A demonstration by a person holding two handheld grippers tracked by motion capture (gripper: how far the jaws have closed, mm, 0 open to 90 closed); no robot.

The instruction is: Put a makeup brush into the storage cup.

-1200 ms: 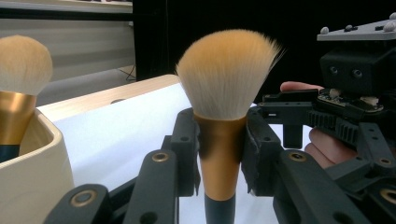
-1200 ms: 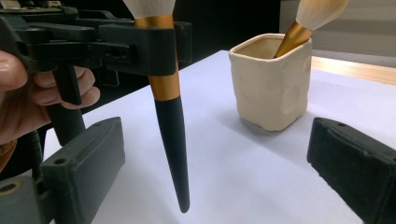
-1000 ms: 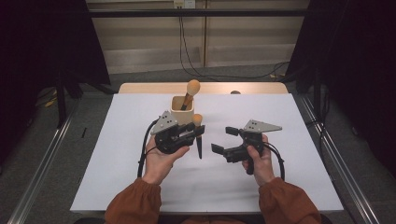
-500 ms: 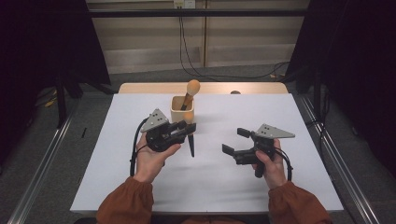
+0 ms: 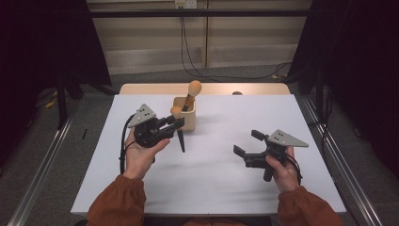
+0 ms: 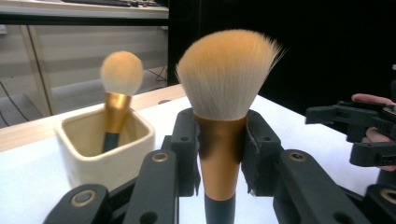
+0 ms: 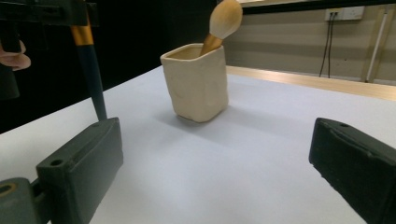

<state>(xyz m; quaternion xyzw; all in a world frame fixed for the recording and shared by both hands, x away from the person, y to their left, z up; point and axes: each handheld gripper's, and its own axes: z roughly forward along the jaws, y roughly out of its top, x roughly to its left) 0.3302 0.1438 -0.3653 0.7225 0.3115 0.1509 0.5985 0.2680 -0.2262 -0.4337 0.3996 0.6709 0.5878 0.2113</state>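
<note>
Left gripper (image 5: pixel 175 123) clamps your makeup brush (image 6: pixel 223 116) upright | holder (image 5: pixel 185 113) just beyond, toward bench's far edge | right gripper (image 5: pixel 247 143) unclenched, well apart | left hand nearer.

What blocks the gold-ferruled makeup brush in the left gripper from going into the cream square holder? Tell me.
Nothing visible blocks the gold-ferruled makeup brush, clamped upright in the left gripper, from the cream square holder. A second brush already leans inside, but space remains beside it.
</note>
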